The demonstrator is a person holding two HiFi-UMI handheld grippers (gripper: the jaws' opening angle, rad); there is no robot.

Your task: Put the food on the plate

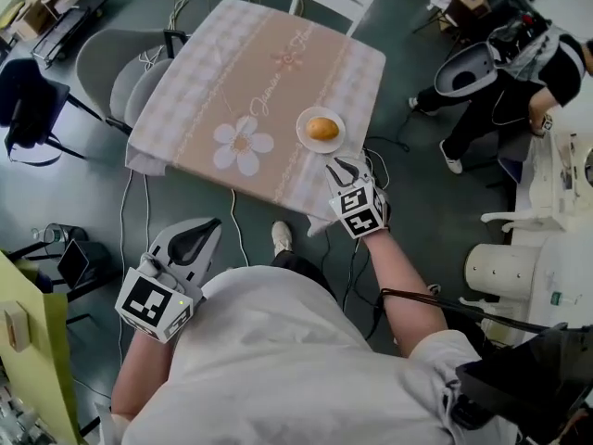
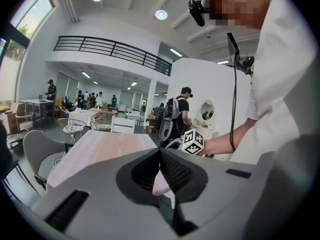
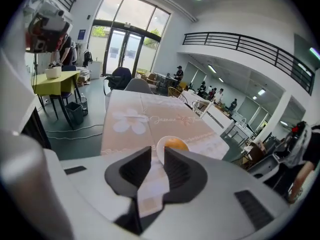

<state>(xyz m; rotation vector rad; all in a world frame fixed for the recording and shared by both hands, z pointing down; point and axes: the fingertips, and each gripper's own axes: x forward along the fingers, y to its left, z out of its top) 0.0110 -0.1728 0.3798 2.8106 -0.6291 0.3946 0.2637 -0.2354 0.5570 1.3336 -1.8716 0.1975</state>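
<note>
Open hall, with a square table [image 1: 232,91] wearing a pink flower-print cloth. The round orange food [image 1: 321,129] is sitting on the small white plate [image 1: 304,139] at the table's near right. The right gripper [image 1: 348,167] is hovering just near of the plate, jaws narrowly apart, gripping nothing. The left gripper [image 1: 208,226] is hanging off the near left edge, jaws pressed together, empty.

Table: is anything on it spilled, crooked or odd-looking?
Nothing stands out. The round orange food sits whole in the middle of the white plate, with nothing spilled around it. The plate stands close to one edge of the flowered tablecloth but is fully on it, and the cloth lies flat and smooth.
</note>
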